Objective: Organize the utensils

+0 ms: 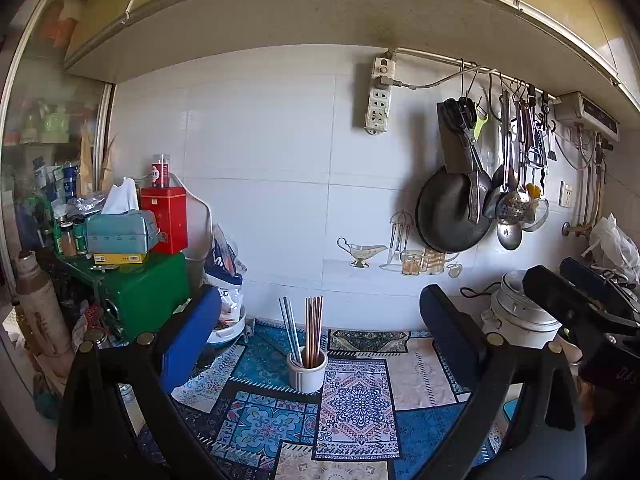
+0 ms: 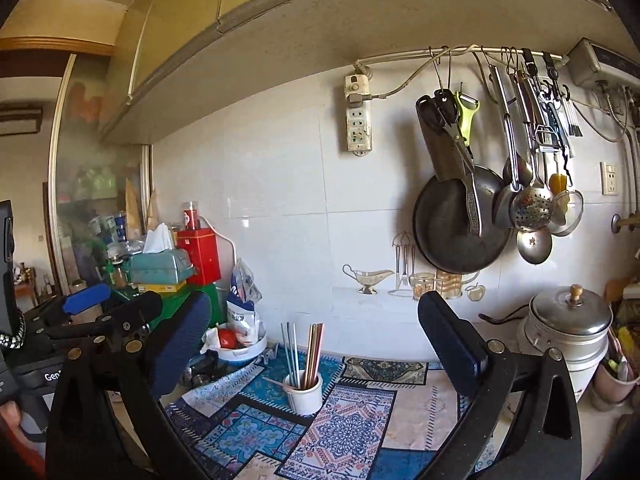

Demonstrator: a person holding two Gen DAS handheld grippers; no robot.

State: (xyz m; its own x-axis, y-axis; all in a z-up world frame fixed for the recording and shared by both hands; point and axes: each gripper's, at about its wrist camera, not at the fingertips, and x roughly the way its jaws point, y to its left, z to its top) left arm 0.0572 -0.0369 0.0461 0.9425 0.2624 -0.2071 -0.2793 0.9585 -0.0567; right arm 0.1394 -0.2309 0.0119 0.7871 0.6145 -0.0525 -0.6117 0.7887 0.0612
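A white ceramic holder [image 1: 307,374] [image 2: 305,395] stands on the patterned mat [image 1: 356,404] [image 2: 352,432] near the tiled wall. Grey metal chopsticks [image 1: 290,328] [image 2: 291,350] and brown wooden chopsticks [image 1: 314,326] [image 2: 314,350] stand upright in it. One thin stick lies slanted at the holder's rim in the right wrist view. My left gripper [image 1: 320,296] is open, short of the holder, with nothing between its fingers. My right gripper [image 2: 315,300] is open and empty too, also back from the holder. Each gripper shows at the edge of the other's view, the right gripper [image 1: 570,278] and the left gripper [image 2: 114,304].
Ladles, a skimmer, scissors, a peeler and a dark pan [image 1: 452,216] [image 2: 456,228] hang from a wall rail. A lidded metal pot [image 1: 520,312] [image 2: 568,324] stands at the right. At the left are a green box [image 1: 148,292], a tissue box [image 1: 120,232], a red tin [image 1: 168,216] and bags.
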